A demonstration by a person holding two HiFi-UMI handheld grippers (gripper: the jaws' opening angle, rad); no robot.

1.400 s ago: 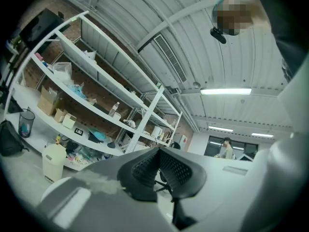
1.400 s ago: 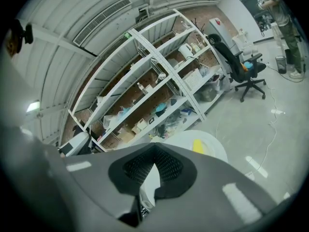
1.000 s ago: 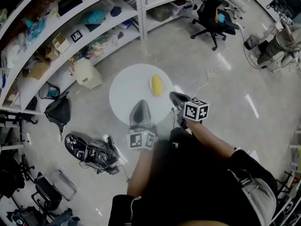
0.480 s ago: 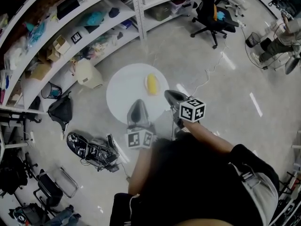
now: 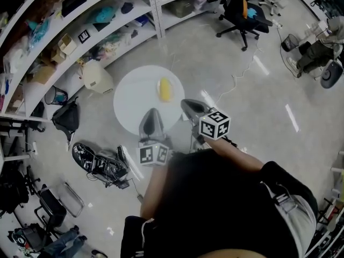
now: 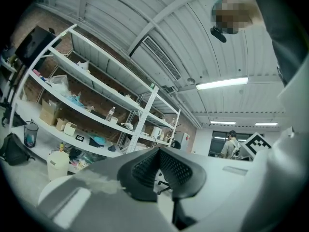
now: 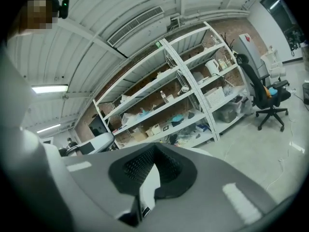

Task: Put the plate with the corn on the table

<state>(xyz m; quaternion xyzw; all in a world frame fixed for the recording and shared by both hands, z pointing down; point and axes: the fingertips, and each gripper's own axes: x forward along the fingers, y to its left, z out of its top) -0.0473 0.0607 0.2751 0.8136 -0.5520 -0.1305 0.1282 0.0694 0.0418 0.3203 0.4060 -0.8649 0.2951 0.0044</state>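
In the head view a round white plate is held level above the floor. A yellow piece of corn lies on its right part. My left gripper is shut on the plate's near rim. My right gripper is shut on the rim at the right, close to the corn. In the left gripper view the dark pads meet over a thin pale edge. The right gripper view shows the plate's white edge pinched between the pads. No table shows in any view.
White shelving full of boxes and bags curves along the upper left. On the floor under the plate are a cream canister, a black bag and a tangle of gear. An office chair stands beyond. A person sits at far right.
Plate, corn and both grippers have drifted up and to the left in the head view, together. Both grips on the rim look unchanged.
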